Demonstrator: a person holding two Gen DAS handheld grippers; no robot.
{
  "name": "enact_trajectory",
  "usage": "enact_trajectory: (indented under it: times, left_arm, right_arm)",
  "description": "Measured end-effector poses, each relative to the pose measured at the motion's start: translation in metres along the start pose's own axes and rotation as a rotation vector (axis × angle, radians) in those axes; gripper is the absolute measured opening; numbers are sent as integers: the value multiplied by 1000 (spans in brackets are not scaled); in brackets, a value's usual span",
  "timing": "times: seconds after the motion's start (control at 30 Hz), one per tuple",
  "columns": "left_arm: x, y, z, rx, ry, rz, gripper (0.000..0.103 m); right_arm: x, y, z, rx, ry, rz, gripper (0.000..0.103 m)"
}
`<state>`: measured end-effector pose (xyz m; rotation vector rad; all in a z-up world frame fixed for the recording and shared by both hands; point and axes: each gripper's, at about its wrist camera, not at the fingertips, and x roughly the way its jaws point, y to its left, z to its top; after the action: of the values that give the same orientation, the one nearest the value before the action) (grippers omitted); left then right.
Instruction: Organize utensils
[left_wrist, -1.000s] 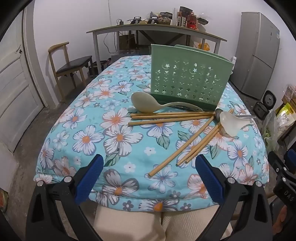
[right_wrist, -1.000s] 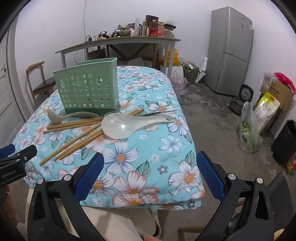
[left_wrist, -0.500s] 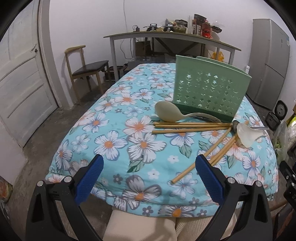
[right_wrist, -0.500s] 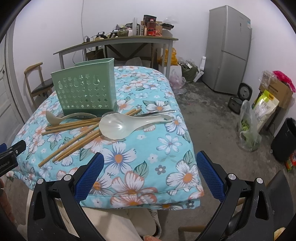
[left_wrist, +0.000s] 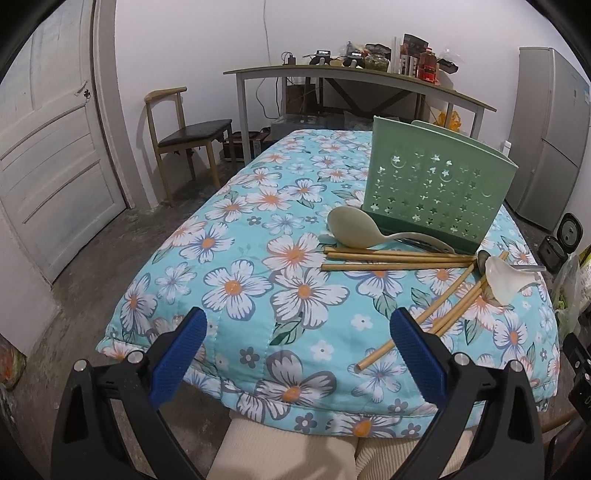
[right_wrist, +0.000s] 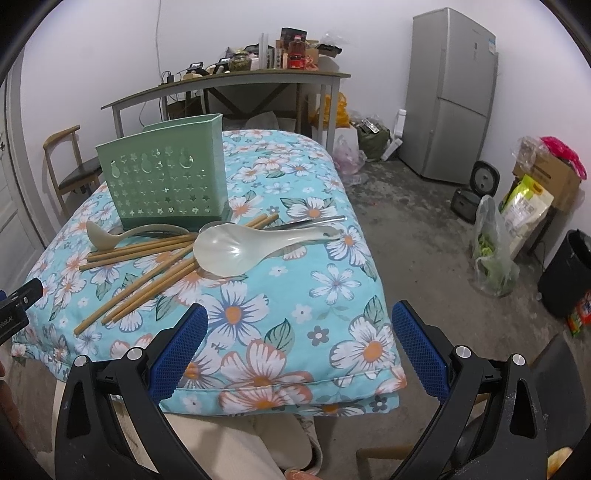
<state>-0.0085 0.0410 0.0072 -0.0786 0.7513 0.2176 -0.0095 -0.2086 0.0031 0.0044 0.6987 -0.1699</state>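
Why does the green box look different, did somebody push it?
No. The green box sits in the same spot against the beige spoon and chopsticks; only the camera moved.

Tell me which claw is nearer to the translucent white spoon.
Right. The right claw hangs open just before the translucent white spoon. The left claw, also open, sits further left; the spoon lies off to its right.
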Motion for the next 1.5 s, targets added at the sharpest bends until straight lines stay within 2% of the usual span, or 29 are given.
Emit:
enact_trajectory:
  times: [1.5]
  left_arm:
    - [2,1,2,-7,7,2,97]
  right_arm:
    - [2,11,2,-20,26,18,95]
